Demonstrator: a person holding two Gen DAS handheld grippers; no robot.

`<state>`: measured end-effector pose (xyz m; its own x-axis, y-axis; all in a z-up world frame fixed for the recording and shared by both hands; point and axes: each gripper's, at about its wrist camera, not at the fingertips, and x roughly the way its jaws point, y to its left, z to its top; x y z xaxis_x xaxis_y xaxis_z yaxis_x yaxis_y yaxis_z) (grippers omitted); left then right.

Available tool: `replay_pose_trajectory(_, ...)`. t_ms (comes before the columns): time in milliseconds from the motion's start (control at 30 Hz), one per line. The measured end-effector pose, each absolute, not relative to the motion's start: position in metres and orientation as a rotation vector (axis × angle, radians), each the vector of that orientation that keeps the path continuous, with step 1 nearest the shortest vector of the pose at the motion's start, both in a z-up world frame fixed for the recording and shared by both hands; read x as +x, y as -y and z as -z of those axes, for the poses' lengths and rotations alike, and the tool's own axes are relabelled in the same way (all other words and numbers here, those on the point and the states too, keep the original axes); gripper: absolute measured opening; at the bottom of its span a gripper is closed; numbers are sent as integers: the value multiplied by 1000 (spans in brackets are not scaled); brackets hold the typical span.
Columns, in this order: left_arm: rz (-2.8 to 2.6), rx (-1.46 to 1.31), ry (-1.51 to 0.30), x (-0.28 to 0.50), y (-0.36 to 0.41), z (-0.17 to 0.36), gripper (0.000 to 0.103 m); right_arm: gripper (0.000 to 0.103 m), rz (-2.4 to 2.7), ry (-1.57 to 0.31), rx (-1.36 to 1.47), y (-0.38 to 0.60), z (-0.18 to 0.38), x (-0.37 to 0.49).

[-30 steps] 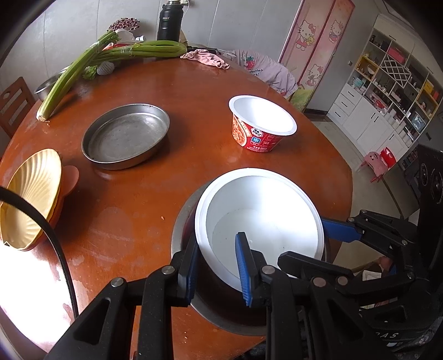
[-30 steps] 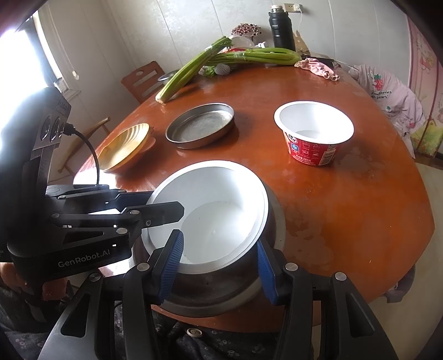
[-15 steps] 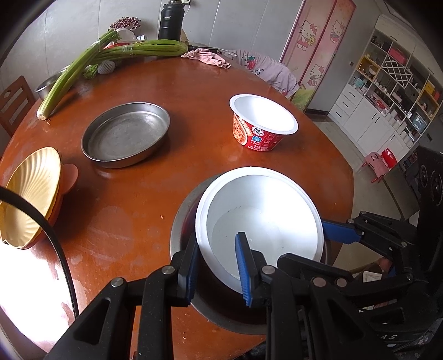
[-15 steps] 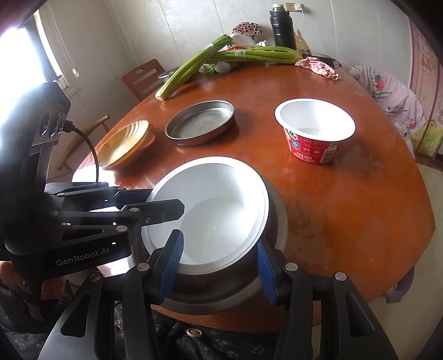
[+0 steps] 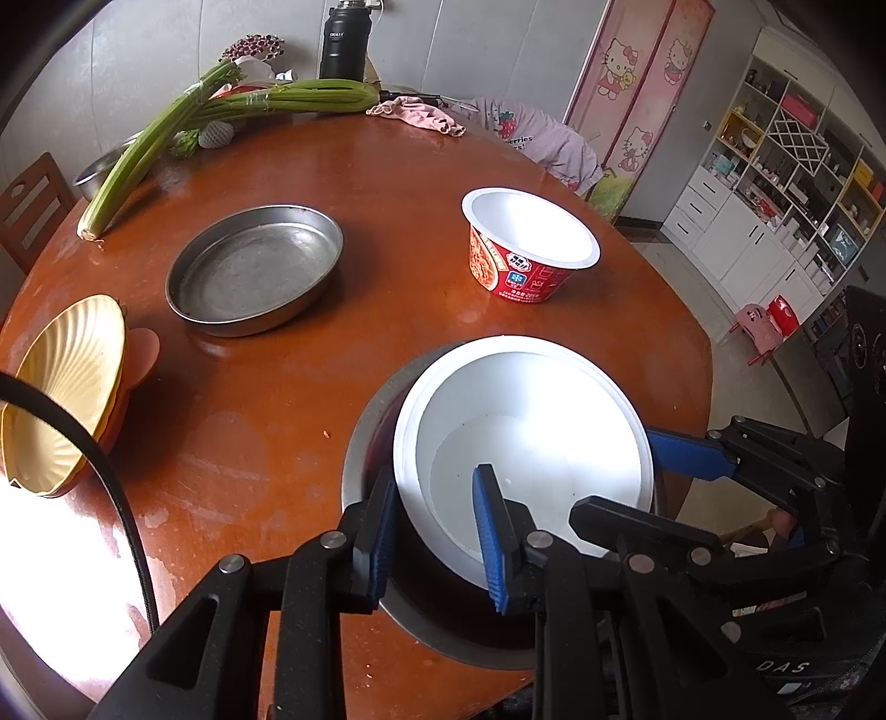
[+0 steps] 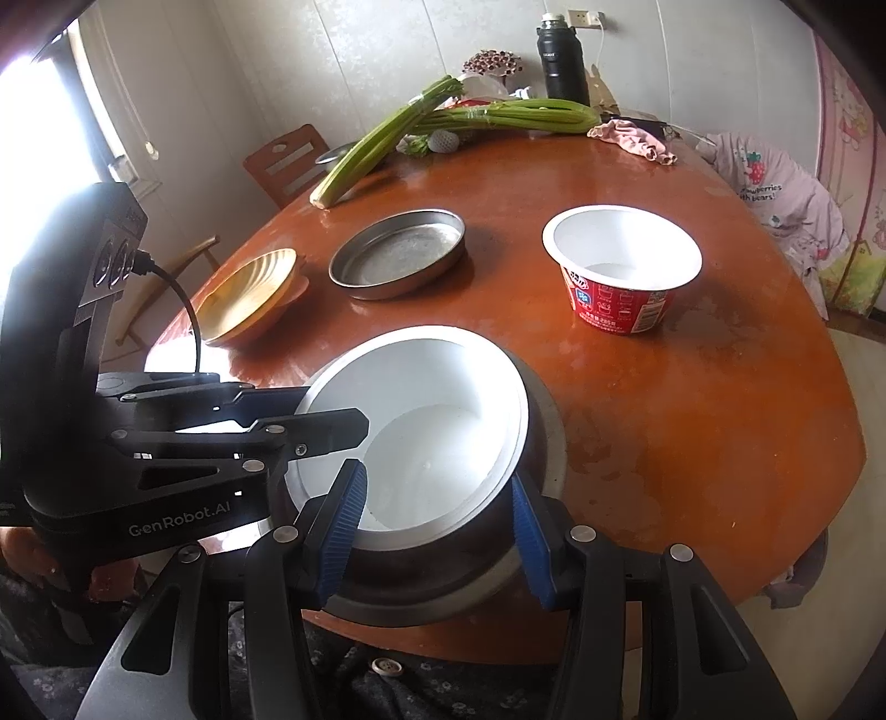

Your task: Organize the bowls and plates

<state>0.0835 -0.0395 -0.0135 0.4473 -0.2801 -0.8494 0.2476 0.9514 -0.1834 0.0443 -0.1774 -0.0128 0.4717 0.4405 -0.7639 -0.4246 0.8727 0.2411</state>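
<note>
A white bowl (image 5: 531,443) (image 6: 421,432) sits inside a wide-rimmed steel bowl (image 5: 360,443) (image 6: 554,437) at the near edge of the round table (image 5: 249,443). My left gripper (image 5: 434,531) is shut on the white bowl's near rim, one blue pad outside the wall and one inside. My right gripper (image 6: 437,526) grips the same bowl from the other side, with its left pad over the inside and its right pad between the white wall and the steel one. Farther out stand a red instant-noodle cup (image 5: 531,238), a round steel pan (image 5: 255,271) and a yellow shell-shaped plate (image 5: 61,387).
Celery stalks (image 5: 232,111), a black flask (image 5: 343,41) and a pink cloth (image 5: 421,113) lie along the far edge. A wooden chair (image 5: 27,205) stands to the left. A black cable (image 5: 111,482) crosses the left of the view. Bare tabletop lies between the bowls and the pan.
</note>
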Motion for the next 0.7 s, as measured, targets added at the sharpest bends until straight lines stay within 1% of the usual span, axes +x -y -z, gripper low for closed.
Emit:
replay_pose_trajectory(233, 318, -36, -1046, 82, 36, 10, 30, 54, -508, -924, 25, 180, 9, 44)
replay_pose_trajectory(700, 317, -42, -998, 80, 32, -5, 32, 54, -496, -907, 49, 188, 3, 51)
